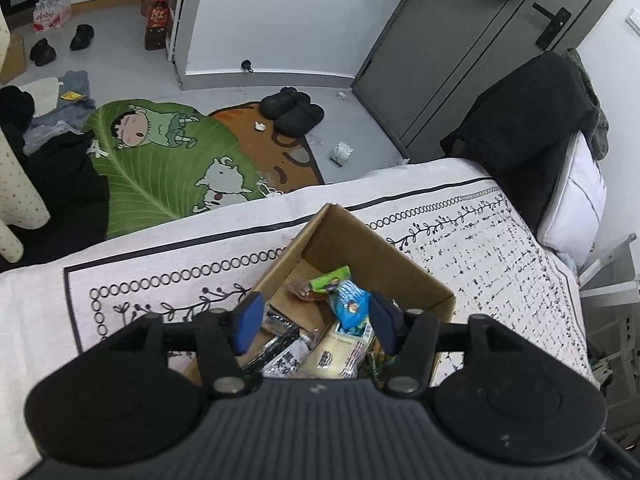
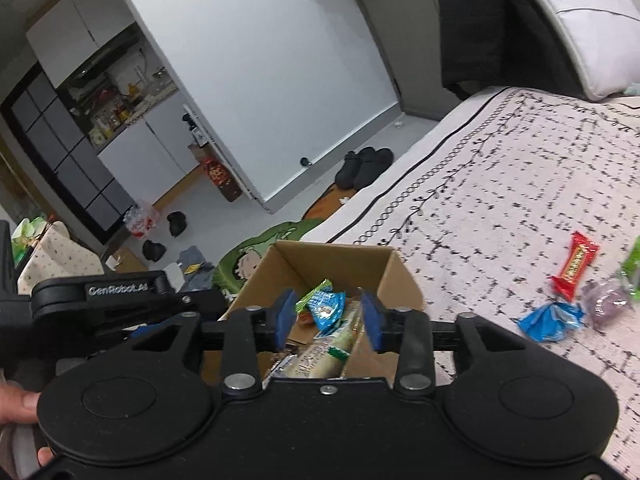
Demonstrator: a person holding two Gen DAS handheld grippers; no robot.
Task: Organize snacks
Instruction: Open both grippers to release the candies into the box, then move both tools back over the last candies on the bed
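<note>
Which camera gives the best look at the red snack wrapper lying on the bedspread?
The right wrist view. The red wrapper lies in plain sight on the patterned bedspread, right of the cardboard box, near a blue packet. The left wrist view does not show it at all.

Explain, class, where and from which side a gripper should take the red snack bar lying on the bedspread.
Grip the red snack bar across its narrow width at mid-length, coming from above. It lies flat on the bedspread, its long sides bare; only its lower end sits close to the purple packet. Avoid the crimped ends, which would probably slip.
</note>
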